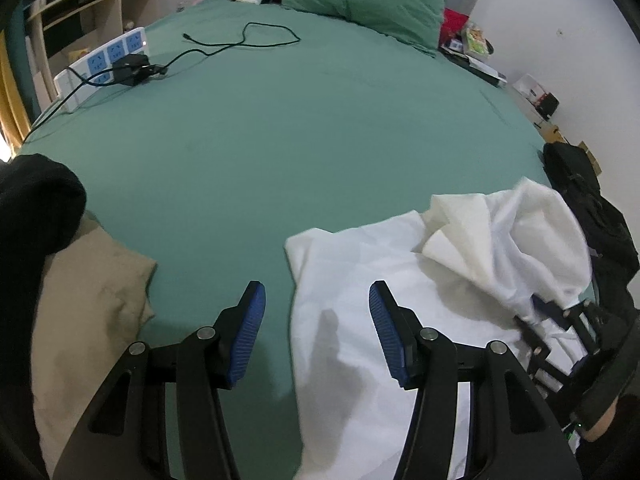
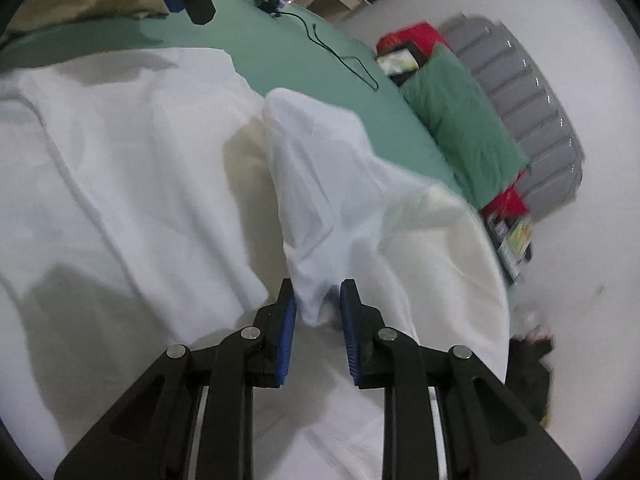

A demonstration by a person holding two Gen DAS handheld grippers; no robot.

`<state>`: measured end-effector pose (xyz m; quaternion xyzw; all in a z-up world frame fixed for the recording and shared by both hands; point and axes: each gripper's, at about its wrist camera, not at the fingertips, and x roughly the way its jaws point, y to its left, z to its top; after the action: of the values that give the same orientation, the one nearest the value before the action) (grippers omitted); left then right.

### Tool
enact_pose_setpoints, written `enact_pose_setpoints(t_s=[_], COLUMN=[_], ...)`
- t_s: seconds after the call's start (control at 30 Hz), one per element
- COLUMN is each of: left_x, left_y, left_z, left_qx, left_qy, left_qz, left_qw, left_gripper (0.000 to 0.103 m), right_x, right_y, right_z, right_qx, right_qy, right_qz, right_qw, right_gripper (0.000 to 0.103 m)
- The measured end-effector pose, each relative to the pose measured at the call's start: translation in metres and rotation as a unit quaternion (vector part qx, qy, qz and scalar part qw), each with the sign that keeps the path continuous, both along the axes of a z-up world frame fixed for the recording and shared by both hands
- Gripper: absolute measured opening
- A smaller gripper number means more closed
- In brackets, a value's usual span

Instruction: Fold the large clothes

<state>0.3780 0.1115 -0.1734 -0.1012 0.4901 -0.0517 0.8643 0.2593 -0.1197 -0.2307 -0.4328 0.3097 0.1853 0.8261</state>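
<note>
On the near edge of the bed (image 1: 320,128), toward its right corner, lies one white garment (image 1: 360,280). It is big and still rumpled, not flat.

The right hand-held gripper (image 2: 318,300) pinches a bunched bit of the cloth between its blue pads (image 2: 288,332). The jaws stand close together with the cloth between them, and that bit is lifted off the bed. The left hand-held gripper (image 1: 316,304) is wide open and holds nothing. It hangs over the left edge of the garment, one finger over the sheet and one over the cloth.

I think the step in hand is spreading the garment out, or starting the first fold. It is early in the job. Next, the left one needs to come down and grab an edge or corner of the cloth, so both can pull it flat.

Counting: one white garment, one tan cloth (image 1: 92,292) at the near left corner, one green pillow (image 1: 360,0) at the far edge, one power strip (image 1: 104,64) at the left edge, and one black cable (image 1: 240,40).
</note>
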Motion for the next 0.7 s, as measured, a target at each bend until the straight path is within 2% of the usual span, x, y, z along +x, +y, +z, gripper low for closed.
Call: enact_pose_setpoints(t_s=[0.13,0.2,0.23,0.33,0.4,0.53,0.63,0.7], left_x=[-0.002,-0.003,-0.003,-0.004,-0.005,-0.006,-0.008,-0.007], left_y=[-0.015,-0.023,-0.027,-0.035,-0.038,-0.042,-0.048,-0.050], left_z=[-0.001,-0.003,-0.003,-0.004,-0.004,-0.005,-0.008,-0.009], left_qx=[-0.011,-0.011,-0.010,-0.009,-0.006,0.002,0.005,0.006], left_qy=[0.003,0.005,0.005,0.007,0.007,0.005,0.009,0.010], left_qz=[-0.022,-0.032,-0.035,-0.046,-0.052,-0.056,-0.062,-0.067], left_qw=[0.9997,0.9994,0.9993,0.9989,0.9986,0.9984,0.9980,0.9977], left_gripper=[0.057,0.057,0.057,0.057,0.057,0.057,0.057,0.057], right_x=[-0.012,-0.015,-0.016,-0.022,-0.032,-0.010,0.021,0.045], right_y=[-0.019,-0.029,-0.035,-0.050,-0.055,-0.042,-0.029,-0.021], right_z=[0.001,0.006,0.011,0.029,0.049,0.075,0.079,0.067], right_qx=[0.044,0.066,0.078,0.129,0.160,0.197,0.245,0.266], right_qy=[0.031,0.043,0.050,0.065,0.052,0.023,0.037,0.059], right_qz=[-0.041,-0.056,-0.066,-0.090,-0.089,-0.077,-0.074,-0.078], right_qw=[0.998,0.995,0.994,0.985,0.982,0.977,0.966,0.959], right_gripper=[0.022,0.025,0.029,0.030,0.030,0.044,0.045,0.045])
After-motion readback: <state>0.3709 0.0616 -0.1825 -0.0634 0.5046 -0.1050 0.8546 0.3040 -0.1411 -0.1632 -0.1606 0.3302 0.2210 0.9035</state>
